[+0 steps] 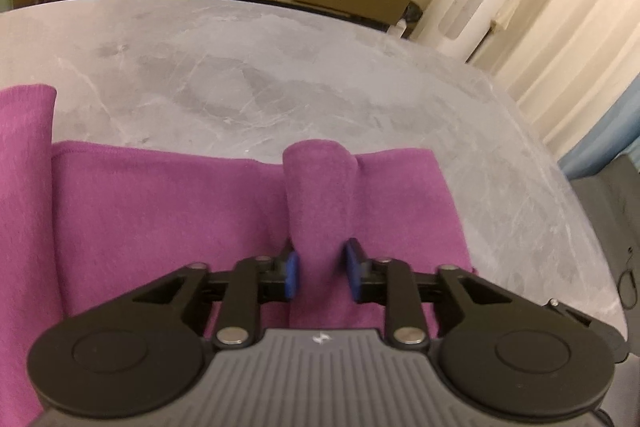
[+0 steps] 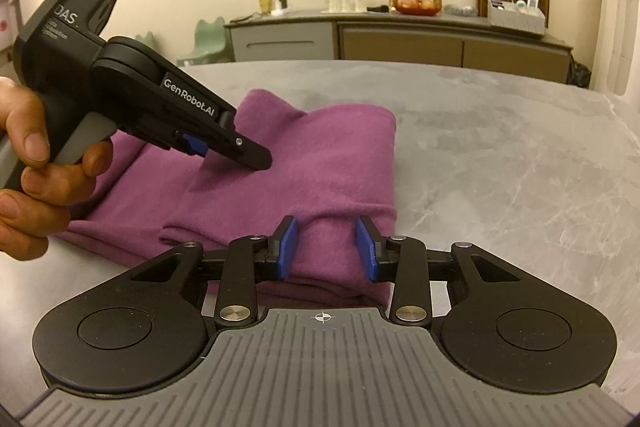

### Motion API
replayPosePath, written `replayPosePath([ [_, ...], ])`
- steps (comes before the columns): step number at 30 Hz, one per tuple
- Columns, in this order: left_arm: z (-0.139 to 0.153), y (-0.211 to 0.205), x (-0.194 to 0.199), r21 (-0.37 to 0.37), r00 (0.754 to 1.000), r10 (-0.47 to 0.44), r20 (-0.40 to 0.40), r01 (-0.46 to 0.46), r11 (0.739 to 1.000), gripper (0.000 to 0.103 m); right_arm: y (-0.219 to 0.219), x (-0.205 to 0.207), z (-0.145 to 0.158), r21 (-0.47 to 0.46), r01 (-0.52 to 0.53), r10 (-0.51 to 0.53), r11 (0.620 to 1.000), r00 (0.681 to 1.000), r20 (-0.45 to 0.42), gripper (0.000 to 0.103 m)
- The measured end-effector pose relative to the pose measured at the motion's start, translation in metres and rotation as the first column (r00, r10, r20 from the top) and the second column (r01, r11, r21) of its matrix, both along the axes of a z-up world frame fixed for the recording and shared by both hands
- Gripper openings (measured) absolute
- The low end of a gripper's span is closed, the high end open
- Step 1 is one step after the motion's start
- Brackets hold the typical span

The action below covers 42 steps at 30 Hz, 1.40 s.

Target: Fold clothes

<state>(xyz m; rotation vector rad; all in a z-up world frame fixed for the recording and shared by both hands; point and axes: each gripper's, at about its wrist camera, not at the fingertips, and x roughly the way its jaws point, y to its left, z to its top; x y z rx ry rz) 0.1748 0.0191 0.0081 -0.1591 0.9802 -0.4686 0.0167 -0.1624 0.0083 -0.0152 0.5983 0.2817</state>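
1. While left gripper (image 1: 320, 269) fingers pinch a raised ridge of purple garment (image 2: 280, 163), folded on table (image 2: 500, 167), fold is mid-step.
2. Right gripper (image 2: 326, 247) fingers open astride the hem at 6 o'clock; next: lay ridge flat.

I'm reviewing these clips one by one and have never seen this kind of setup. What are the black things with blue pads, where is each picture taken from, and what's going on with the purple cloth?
There is no robot here. A person holds a black pistol-shaped tool in each hand; squeezing it closes two blue-padded fingers. Each tool has a wide-angle camera looking forward along its fingers, so each picture shows its own tool at the bottom edge.

The left camera view shows the left hand-held gripper pinching a raised fold of the purple fleece garment. From the right camera view, the same tool appears from the side, held by the person's hand.

The right hand-held gripper has its pads apart on either side of the garment's near folded edge, not pressing it.

The garment lies partly folded on a grey marble-patterned table. A long sideboard stands behind.
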Motion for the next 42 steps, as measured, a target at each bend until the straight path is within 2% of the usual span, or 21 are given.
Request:
replayPosePath([
  [3,0.004,0.000,-0.003,-0.010,1.000,0.006,0.002,-0.006,1.000,0.014,-0.006,0.000,0.003,0.038,0.018,-0.018,0.999,1.000,0.001,0.040],
  [6,0.004,-0.008,-0.005,0.073,1.000,-0.012,0.018,0.010,0.997,0.016,-0.009,0.000,0.005,0.048,0.031,-0.032,0.998,0.999,0.013,0.041],
  [9,0.006,-0.016,-0.008,0.146,0.999,0.002,0.040,-0.007,0.989,0.030,-0.004,0.004,-0.001,0.015,0.026,-0.025,1.000,1.000,-0.018,0.042],
  [12,0.014,-0.016,-0.014,0.220,0.998,0.020,0.062,-0.033,0.975,0.045,-0.003,0.003,0.001,0.016,0.023,-0.023,1.000,0.999,-0.024,0.048],
  [13,0.020,-0.014,-0.017,0.256,0.995,0.047,0.090,-0.069,0.964,0.054,-0.004,0.003,0.002,0.025,0.029,-0.028,0.999,0.999,-0.027,0.051],
  [15,0.038,-0.002,-0.027,0.301,0.975,0.122,0.184,-0.174,0.938,0.056,-0.008,0.003,0.003,0.036,0.051,-0.050,0.998,0.999,-0.022,0.057],
  [18,0.066,0.032,-0.041,0.192,0.943,0.227,0.245,-0.277,0.941,0.058,-0.017,0.000,0.009,0.069,0.092,-0.092,0.993,0.996,-0.001,0.062],
  [20,0.077,0.051,-0.048,0.133,0.936,0.250,0.247,-0.288,0.948,0.063,-0.023,0.000,0.013,0.100,0.118,-0.119,0.988,0.993,0.008,0.067],
  [22,0.081,0.067,-0.049,0.088,0.944,0.246,0.220,-0.271,0.959,0.066,-0.027,0.000,0.015,0.119,0.133,-0.135,0.984,0.991,0.004,0.069],
  [26,0.060,0.066,-0.037,0.026,0.973,0.204,0.110,-0.208,0.978,0.068,-0.024,0.002,0.013,0.106,0.157,-0.156,0.982,0.988,-0.011,0.071],
  [29,0.029,0.035,-0.028,0.036,0.988,0.148,0.051,-0.150,0.988,0.068,-0.022,0.002,0.012,0.097,0.161,-0.160,0.982,0.987,-0.013,0.072],
  [32,0.004,0.010,-0.023,0.069,0.993,0.114,0.017,-0.115,0.991,0.062,-0.022,0.001,0.011,0.088,0.162,-0.161,0.983,0.987,-0.015,0.073],
  [33,0.001,0.003,-0.024,0.094,0.991,0.121,0.047,-0.125,0.988,0.061,-0.022,0.002,0.010,0.085,0.164,-0.163,0.983,0.986,-0.018,0.073],
  [34,0.001,0.002,-0.023,0.093,0.991,0.121,0.063,-0.127,0.988,0.049,-0.023,0.002,0.009,0.083,0.167,-0.166,0.982,0.986,-0.022,0.073],
  [35,0.002,0.000,-0.023,0.092,0.990,0.121,0.078,-0.128,0.987,0.022,-0.023,0.002,0.008,0.080,0.169,-0.167,0.982,0.985,-0.027,0.073],
  [36,0.002,-0.001,-0.022,0.091,0.988,0.121,0.093,-0.129,0.987,0.013,-0.024,0.003,0.007,0.080,0.170,-0.168,0.982,0.985,-0.031,0.073],
  [37,0.005,0.001,-0.024,0.074,0.987,0.124,0.100,-0.132,0.988,0.009,-0.024,0.003,0.007,0.081,0.172,-0.170,0.982,0.985,-0.033,0.073],
  [42,0.021,0.023,-0.038,0.052,0.979,0.161,0.127,-0.168,0.984,0.009,-0.015,-0.002,0.014,0.094,0.126,-0.127,0.988,0.992,0.005,0.073],
])
